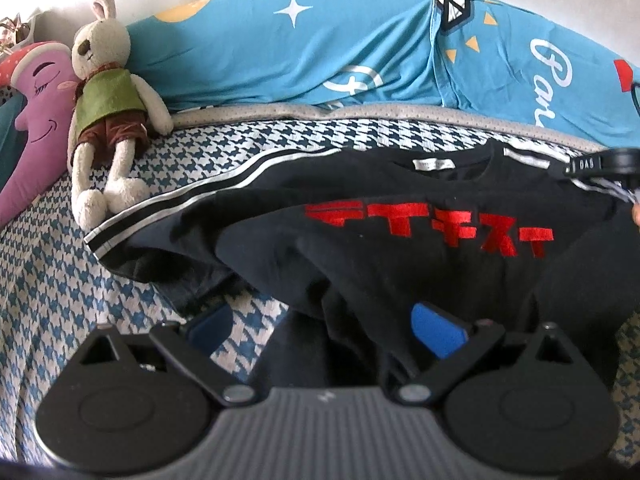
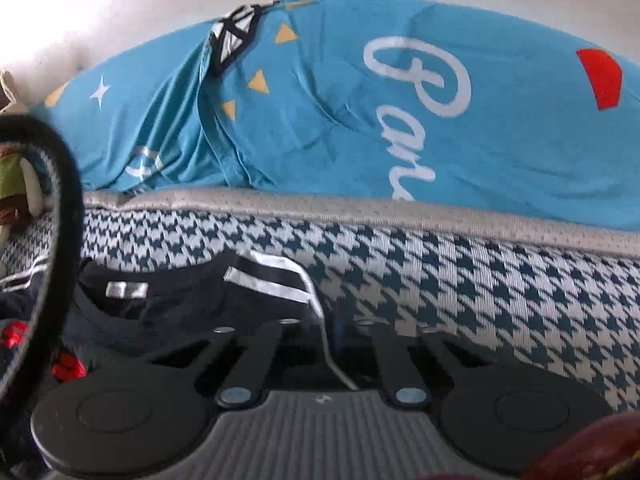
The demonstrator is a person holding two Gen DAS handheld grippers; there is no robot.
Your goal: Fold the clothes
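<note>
A black T-shirt (image 1: 400,240) with red block lettering (image 1: 432,228) across the chest lay rumpled on a bed covered by a blue-and-white houndstooth sheet (image 1: 60,300). Its collar, bearing a small white label (image 1: 430,165), pointed toward the far side, and white stripes (image 1: 192,196) ran along the left sleeve, which stretched out to the left.

In the left wrist view, the left gripper (image 1: 324,328) hovered at the near hem of the shirt with its blue-padded fingers (image 1: 436,332) standing apart; black cloth bunched between them, but the pads did not press on it.

In the right wrist view, the right gripper (image 2: 332,336) was at the striped right sleeve (image 2: 276,280) of the shirt, its fingers drawn together with the white-edged hem of the sleeve running between them, so that it was clamped on the shirt. The same gripper appeared at the far right edge of the left wrist view, at the shoulder of the garment.

Beyond the shirt, a blue printed duvet (image 1: 320,48) with white script and a star lay heaped along the far side against a white wall. At the far left, a stuffed rabbit (image 1: 108,112) in a green vest and brown shorts lay beside a purple plush toy (image 1: 36,120) with a smiling face.
</note>
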